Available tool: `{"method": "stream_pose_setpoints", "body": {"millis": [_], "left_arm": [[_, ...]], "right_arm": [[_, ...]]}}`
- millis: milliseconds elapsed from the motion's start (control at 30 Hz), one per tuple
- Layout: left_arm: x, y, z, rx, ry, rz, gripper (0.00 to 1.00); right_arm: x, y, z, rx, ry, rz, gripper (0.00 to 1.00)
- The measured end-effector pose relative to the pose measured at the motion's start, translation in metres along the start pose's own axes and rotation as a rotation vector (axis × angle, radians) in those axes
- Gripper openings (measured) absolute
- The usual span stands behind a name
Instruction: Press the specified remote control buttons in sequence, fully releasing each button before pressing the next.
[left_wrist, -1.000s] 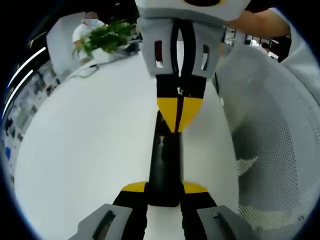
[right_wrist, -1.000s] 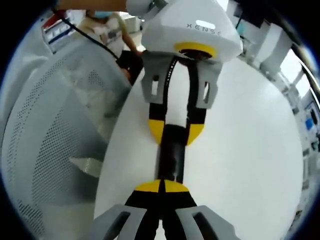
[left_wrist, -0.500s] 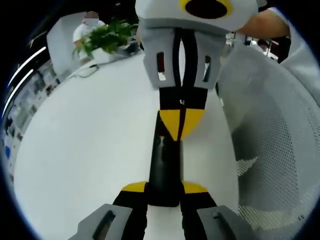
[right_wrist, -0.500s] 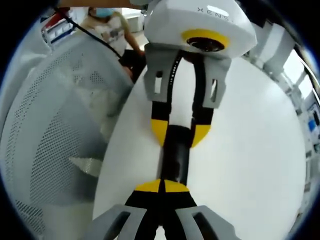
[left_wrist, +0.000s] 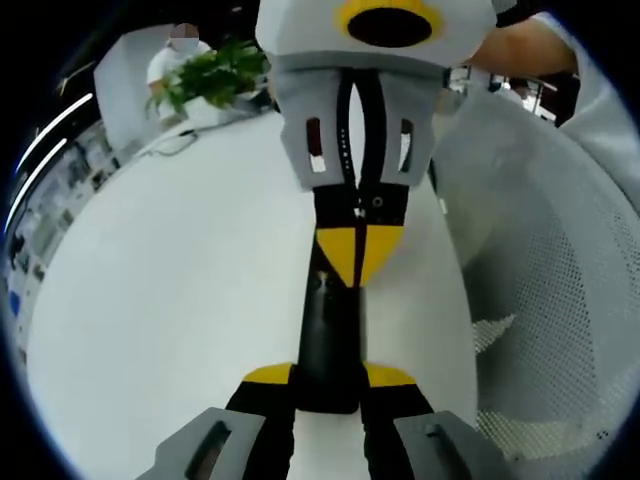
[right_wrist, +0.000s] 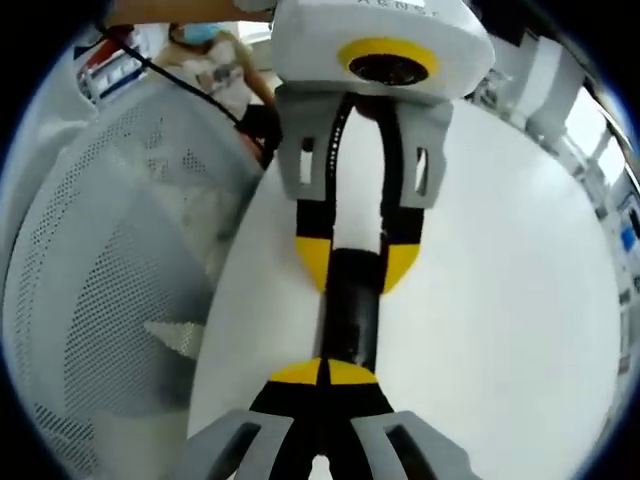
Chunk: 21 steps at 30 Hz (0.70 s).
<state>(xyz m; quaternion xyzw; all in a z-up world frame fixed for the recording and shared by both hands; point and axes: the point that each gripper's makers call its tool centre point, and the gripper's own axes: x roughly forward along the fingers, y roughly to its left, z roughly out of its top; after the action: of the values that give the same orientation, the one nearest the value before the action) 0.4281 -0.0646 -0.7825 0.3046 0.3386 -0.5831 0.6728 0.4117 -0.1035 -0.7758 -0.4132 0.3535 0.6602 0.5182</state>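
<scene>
- Lying flat on the white table (left_wrist: 170, 290), the black remote (left_wrist: 330, 340) is held at one end by the left gripper (left_wrist: 329, 376), its yellow-tipped jaws closed on the remote's two long sides.
- In the right gripper view the same remote (right_wrist: 350, 315) runs between both tools, with the left gripper (right_wrist: 352, 268) clamping its far end.
- The right gripper (right_wrist: 323, 372) has its jaws shut together, yellow tips touching, at the remote's near end; whether they press on a button I cannot tell.
- In the left gripper view the right gripper (left_wrist: 357, 255) points its closed tip down onto the remote's far half.
- A white mesh chair (left_wrist: 540, 300) stands just beside the table.
- A green plant (left_wrist: 205, 75) sits at the table's far edge.
- A person (right_wrist: 215, 60) sits beyond the chair (right_wrist: 100, 260).
</scene>
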Motion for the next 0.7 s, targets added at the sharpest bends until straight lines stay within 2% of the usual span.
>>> {"method": "stream_pose_setpoints", "body": {"millis": [367,700], "left_arm": [[0.0002,0.0001,0.0006,0.007,0.006,0.005,0.23],[0.0001,0.0003,0.0004,0.007,0.003,0.008,0.23]], "right_arm": [[0.0000,-0.0005,-0.0007,0.005,0.017,0.010,0.00],[-0.0016,0.0001,-0.0002,-0.008,-0.003,-0.015,0.00]]}}
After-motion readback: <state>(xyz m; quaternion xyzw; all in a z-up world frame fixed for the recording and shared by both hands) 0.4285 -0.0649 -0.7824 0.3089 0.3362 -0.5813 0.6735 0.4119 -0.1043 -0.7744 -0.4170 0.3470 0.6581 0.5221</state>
